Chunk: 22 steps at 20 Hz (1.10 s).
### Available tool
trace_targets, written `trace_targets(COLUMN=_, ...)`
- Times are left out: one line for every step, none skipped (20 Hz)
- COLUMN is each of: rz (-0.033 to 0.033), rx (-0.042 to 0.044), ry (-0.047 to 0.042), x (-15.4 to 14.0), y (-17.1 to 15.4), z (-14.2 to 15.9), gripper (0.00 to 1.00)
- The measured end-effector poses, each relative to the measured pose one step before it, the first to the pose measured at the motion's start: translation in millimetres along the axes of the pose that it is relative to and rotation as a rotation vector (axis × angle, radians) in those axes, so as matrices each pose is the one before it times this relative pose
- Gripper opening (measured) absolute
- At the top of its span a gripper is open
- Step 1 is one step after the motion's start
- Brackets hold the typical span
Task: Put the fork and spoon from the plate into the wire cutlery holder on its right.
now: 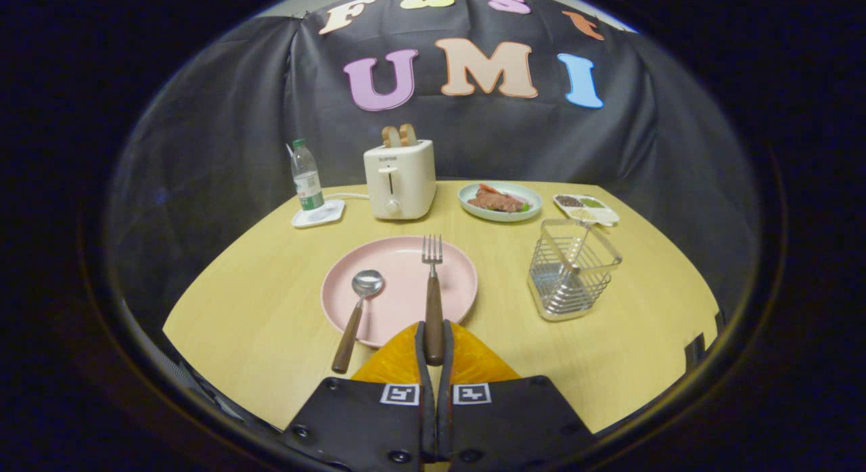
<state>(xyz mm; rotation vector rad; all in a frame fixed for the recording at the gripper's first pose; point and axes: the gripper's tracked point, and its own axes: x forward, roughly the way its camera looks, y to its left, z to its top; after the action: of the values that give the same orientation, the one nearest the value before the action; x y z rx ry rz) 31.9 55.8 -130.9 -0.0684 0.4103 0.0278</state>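
Over table [270,310], gripper [434,343] is pinching fork [433,289] handle in narrow jaws (tines lying on plate [399,303], beside spoon [356,316]).

I see a pale wooden bench [270,303] with a curved far edge, black cloth [223,140] draped behind it as the booth wall, under even indoor light.

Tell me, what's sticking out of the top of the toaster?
Two slices of bread poke out of the white toaster; their lower parts are hidden inside. The tool is shut on the fork handle.
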Motion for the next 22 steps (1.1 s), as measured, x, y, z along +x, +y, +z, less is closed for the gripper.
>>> trace_targets(rz=-0.00446, rx=0.0031, ry=-0.00771, x=-6.25, y=-4.67, z=8.13, gripper=0.04)
trace_targets(rz=-0.00246, rx=0.00559, ry=-0.00793, x=-5.97, y=-6.03, z=7.68, gripper=0.04)
trace_targets(rz=-0.00255, rx=0.00663, ry=-0.00749, x=-6.66, y=-6.3, z=7.98, gripper=0.04)
trace_targets(rz=-0.00493, rx=0.00438, ry=-0.00619, x=-5.92, y=-8.01, z=8.17, gripper=0.04)
trace_targets(rz=-0.00866, rx=0.00455, ry=-0.00236, x=-6.31, y=-9.53, z=7.3, gripper=0.04)
trace_targets(rz=-0.00979, rx=0.0059, ry=0.00116, x=-5.64, y=-10.0, z=5.74, gripper=0.04)
trace_targets(rz=-0.01344, rx=0.00598, ry=0.00138, x=-6.03, y=-11.23, z=6.51, gripper=0.04)
trace_targets(rz=-0.01663, rx=0.00373, ry=-0.00032, x=-4.95, y=-12.9, z=5.5, gripper=0.04)
trace_targets(rz=-0.02418, rx=-0.00725, ry=0.00182, x=-3.61, y=-13.85, z=5.04, gripper=0.04)
trace_targets(rz=-0.02371, rx=-0.00943, ry=0.00883, x=-2.11, y=-13.12, z=1.81, gripper=0.04)
trace_targets(rz=-0.01356, rx=-0.00956, ry=0.01149, x=-1.32, y=-10.2, z=1.02, gripper=0.04)
trace_targets(rz=-0.00887, rx=-0.01443, ry=0.01245, x=0.43, y=-8.12, z=0.15, gripper=0.04)
trace_targets(rz=-0.00672, rx=-0.01783, ry=0.01853, x=-0.18, y=-7.12, z=-1.49, gripper=0.04)
trace_targets(rz=0.00157, rx=-0.0191, ry=0.02343, x=1.84, y=-4.66, z=-3.87, gripper=0.04)
trace_targets(rz=0.00807, rx=-0.01771, ry=0.02985, x=2.05, y=-2.84, z=-3.1, gripper=0.04)
trace_targets(rz=0.00807, rx=-0.01322, ry=0.04245, x=4.16, y=-2.09, z=-5.7, gripper=0.04)
trace_targets(rz=0.01168, rx=-0.00474, ry=0.04413, x=2.83, y=-2.21, z=-4.99, gripper=0.04)
trace_targets(rz=0.01314, rx=-0.00852, ry=0.04033, x=2.95, y=-1.56, z=-2.67, gripper=0.04)
trace_targets(rz=0.00397, rx=-0.01609, ry=0.03469, x=2.75, y=-3.11, z=-0.63, gripper=0.04)
trace_targets(rz=0.00151, rx=-0.01524, ry=0.03063, x=1.79, y=-2.34, z=-2.68, gripper=0.04)
trace_targets(rz=0.00016, rx=-0.00749, ry=0.02626, x=3.14, y=-1.94, z=0.45, gripper=0.04)
trace_targets(rz=0.0, rx=-0.0061, ry=0.02266, x=2.26, y=-2.62, z=2.91, gripper=0.04)
